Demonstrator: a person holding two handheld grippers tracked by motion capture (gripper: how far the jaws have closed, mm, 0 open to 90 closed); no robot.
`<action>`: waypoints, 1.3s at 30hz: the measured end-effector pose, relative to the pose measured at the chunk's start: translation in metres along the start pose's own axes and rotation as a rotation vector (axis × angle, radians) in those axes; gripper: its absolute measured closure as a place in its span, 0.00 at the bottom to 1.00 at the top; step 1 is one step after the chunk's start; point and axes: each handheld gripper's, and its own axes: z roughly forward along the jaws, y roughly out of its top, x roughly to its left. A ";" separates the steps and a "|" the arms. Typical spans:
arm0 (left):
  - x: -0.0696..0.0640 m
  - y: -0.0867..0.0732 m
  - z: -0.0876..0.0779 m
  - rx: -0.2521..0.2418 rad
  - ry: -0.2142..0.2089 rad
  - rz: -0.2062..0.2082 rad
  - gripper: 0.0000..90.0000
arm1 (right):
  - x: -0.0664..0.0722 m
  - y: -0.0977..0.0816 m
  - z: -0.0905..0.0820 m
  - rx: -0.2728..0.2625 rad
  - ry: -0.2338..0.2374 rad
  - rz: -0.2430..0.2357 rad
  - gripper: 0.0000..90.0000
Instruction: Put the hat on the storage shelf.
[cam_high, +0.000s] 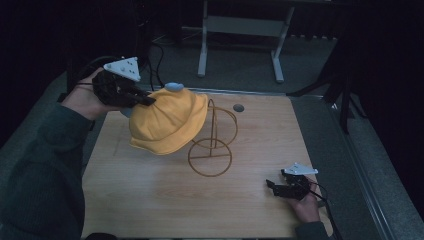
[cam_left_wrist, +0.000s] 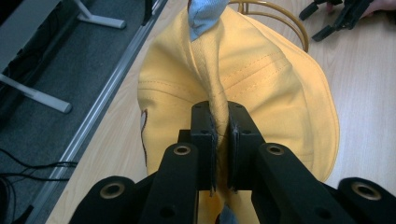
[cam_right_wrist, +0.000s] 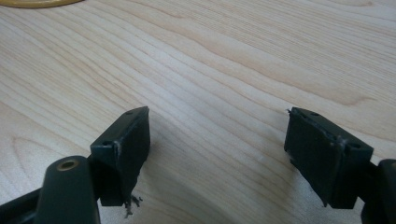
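A yellow bucket hat with a pale blue tip hangs over the top of a gold wire stand in the middle of the table. My left gripper holds it from the left, shut on a pinched fold of the yellow cloth. In the left gripper view the hat spreads out beyond the jaws. My right gripper rests low near the table's front right, open, with only bare wood between its pads.
The wooden table has a small round hole near its far edge. A metal frame leg stands on the grey floor behind the table. The stand's round base ring lies right of the hat.
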 end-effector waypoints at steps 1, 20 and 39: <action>0.000 0.000 0.000 -0.002 0.000 -0.001 0.92 | 0.000 0.000 0.000 0.000 0.000 0.000 0.25; -0.003 0.023 0.006 0.004 -0.002 0.034 0.92 | 0.000 0.000 0.000 0.000 0.000 0.001 0.25; -0.005 0.049 0.015 0.012 -0.021 0.071 0.92 | 0.000 0.000 0.000 -0.001 0.000 0.001 0.25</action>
